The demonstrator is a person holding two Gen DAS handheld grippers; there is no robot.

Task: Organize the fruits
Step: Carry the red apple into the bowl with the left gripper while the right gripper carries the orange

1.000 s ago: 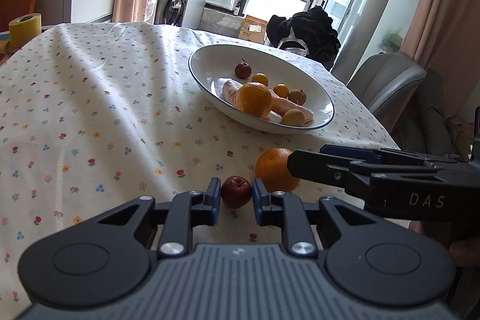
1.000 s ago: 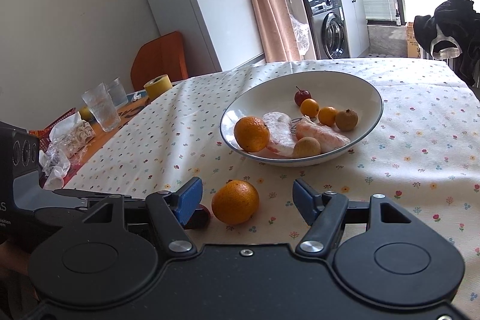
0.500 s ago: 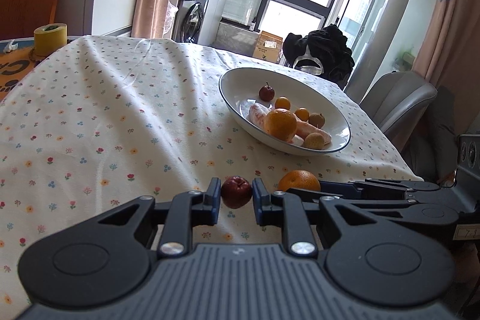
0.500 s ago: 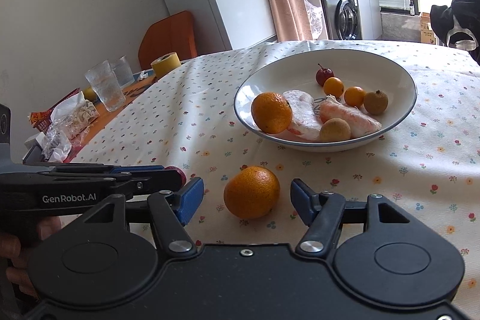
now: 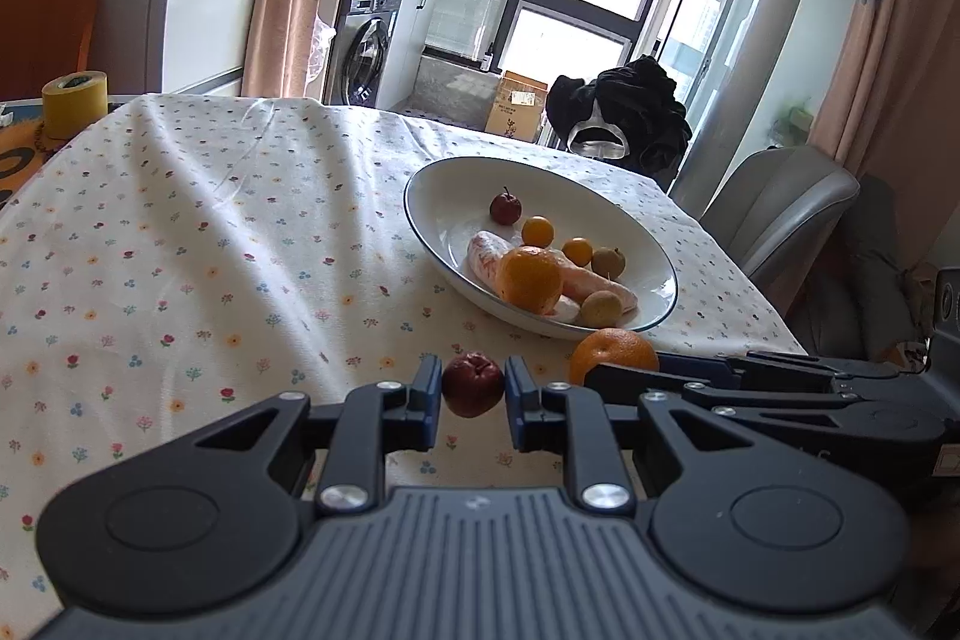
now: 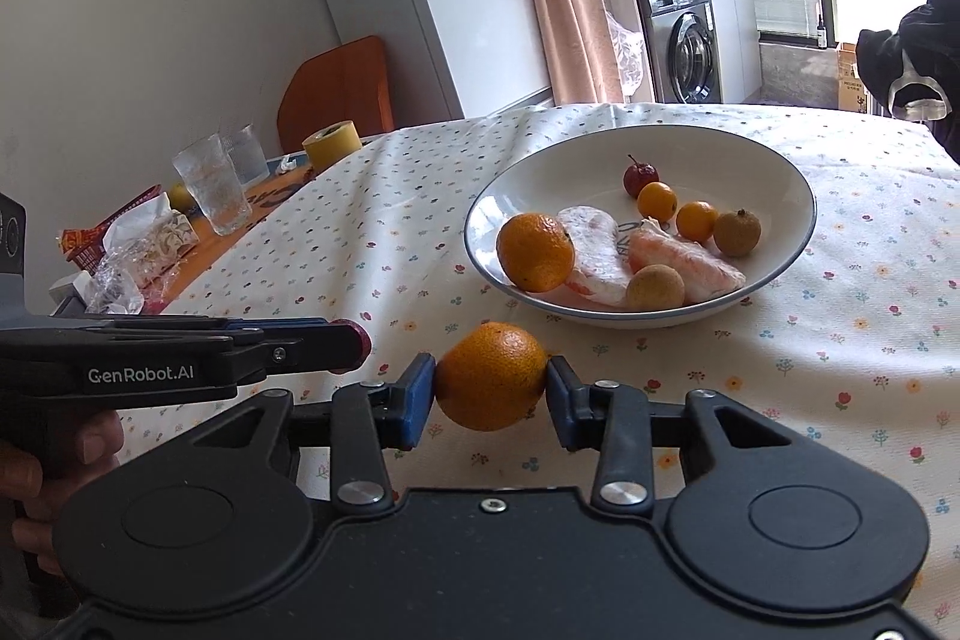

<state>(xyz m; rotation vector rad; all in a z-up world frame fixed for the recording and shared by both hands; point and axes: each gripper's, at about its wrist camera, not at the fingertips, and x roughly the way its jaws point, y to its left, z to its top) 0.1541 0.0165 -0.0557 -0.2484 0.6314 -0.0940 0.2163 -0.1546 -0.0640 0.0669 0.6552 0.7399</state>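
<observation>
My left gripper (image 5: 474, 391) is shut on a small dark red fruit (image 5: 473, 383), held just above the flowered tablecloth. My right gripper (image 6: 489, 388) has its jaws closing on an orange (image 6: 491, 376), and both blue pads touch its sides. In the left wrist view that orange (image 5: 612, 349) shows beside the right gripper's fingers (image 5: 708, 370). Ahead stands a white bowl (image 6: 780, 172) holding another orange (image 6: 535, 251), a small red fruit (image 6: 640, 178), two small orange fruits, two brown round fruits and wrapped pinkish pieces (image 6: 690, 256).
Two glasses (image 6: 213, 184), a yellow tape roll (image 6: 332, 142) and plastic wrappers (image 6: 144, 244) sit at the table's far left. A grey chair (image 5: 780, 202) and an orange chair (image 6: 336, 82) stand beside the table. A hand (image 6: 54, 460) holds the left gripper.
The right gripper's jaws have come together onto the orange, which lay loose between them before. The bowl now sits further up in both views. The left gripper keeps its hold on the red fruit.
</observation>
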